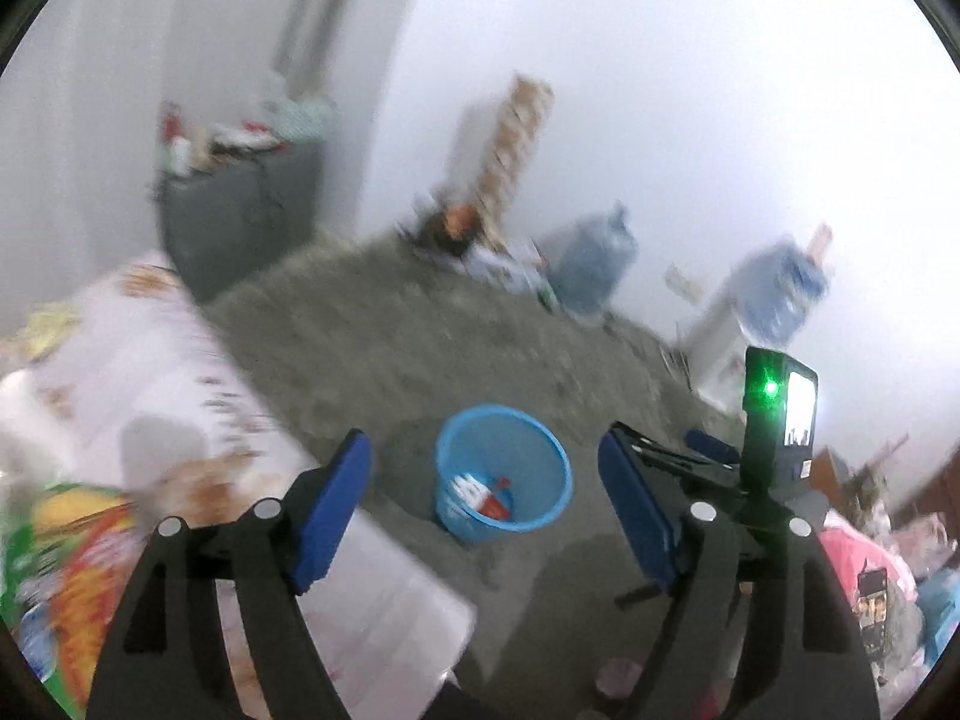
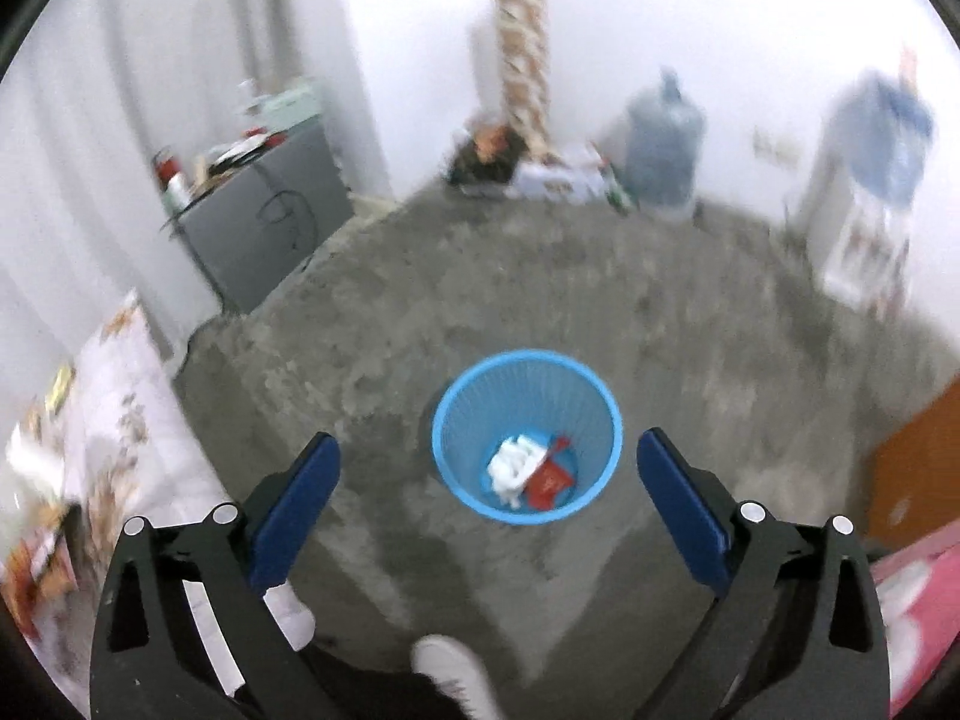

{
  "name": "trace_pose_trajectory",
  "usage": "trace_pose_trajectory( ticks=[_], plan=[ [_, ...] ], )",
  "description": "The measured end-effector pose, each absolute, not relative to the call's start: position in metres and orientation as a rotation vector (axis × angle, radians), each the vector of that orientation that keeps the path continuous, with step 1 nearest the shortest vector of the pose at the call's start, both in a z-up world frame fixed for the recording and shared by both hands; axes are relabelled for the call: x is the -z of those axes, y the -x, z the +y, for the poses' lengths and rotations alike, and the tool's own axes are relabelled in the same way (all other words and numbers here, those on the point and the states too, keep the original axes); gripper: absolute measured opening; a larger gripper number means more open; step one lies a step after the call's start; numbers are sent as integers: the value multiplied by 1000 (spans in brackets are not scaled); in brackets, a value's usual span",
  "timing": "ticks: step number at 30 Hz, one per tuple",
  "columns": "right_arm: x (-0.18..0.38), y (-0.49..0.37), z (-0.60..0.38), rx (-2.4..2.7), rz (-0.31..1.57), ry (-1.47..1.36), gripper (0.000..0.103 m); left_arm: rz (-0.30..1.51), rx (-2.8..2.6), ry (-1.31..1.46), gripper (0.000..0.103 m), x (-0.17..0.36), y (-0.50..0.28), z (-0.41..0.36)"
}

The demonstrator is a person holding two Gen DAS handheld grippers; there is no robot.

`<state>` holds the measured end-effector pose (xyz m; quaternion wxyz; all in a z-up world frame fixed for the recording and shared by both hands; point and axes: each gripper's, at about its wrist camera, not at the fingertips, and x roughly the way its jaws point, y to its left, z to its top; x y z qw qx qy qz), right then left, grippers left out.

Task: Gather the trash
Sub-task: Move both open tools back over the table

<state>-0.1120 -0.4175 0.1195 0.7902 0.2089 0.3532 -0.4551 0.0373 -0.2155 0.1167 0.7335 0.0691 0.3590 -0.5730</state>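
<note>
Both grippers empty: left gripper point(image 1: 483, 504) and right gripper point(image 2: 487, 501) have jaws spread wide, nothing between the pads; one blue wastebasket point(image 2: 527, 435) stands lower centre on the concrete floor point(image 2: 540, 300), holding one crumpled white wad point(image 2: 513, 468) and one red wrapper point(image 2: 549, 480). Judgement: next pickup is likely the snack packaging point(image 1: 66, 558) on the floral-clothed table point(image 1: 180, 372) at lower left; approach level, jaws released until they straddle the item, then return over the basket before letting go. Also counted: two water jugs point(image 2: 663, 144), one grey cabinet point(image 2: 264, 228).
</note>
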Motion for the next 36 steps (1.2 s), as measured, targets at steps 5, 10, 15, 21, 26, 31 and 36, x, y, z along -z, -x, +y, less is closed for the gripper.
trace_pose_trajectory(
  ticks=[5, 10, 15, 21, 26, 31, 36],
  plan=[
    [-152, 71, -362, 818, 710, -220, 95, 655, 1006, -50, 76, -144, -78, -91],
    [-175, 46, -331, 551, 570, -252, 95, 613, 680, 82, 76, -145, -118, 44],
    [-187, 16, -316, 365, 535, -308, 95, 670, 468, 165, 76, -115, -142, 126],
    [-183, -30, -297, 141, 627, -458, 92, 743, 429, 156, 76, -81, -177, 138],
    [-178, -67, -278, 12, 716, -553, 78, 726, 437, 55, 70, -64, -207, 120],
    [-173, -109, -256, -108, 817, -621, 73, 786, 428, -52, 62, -40, -257, 100],
    [-157, -148, -246, -189, 928, -709, 70, 819, 415, -275, 62, -12, -295, 75]
  ],
)
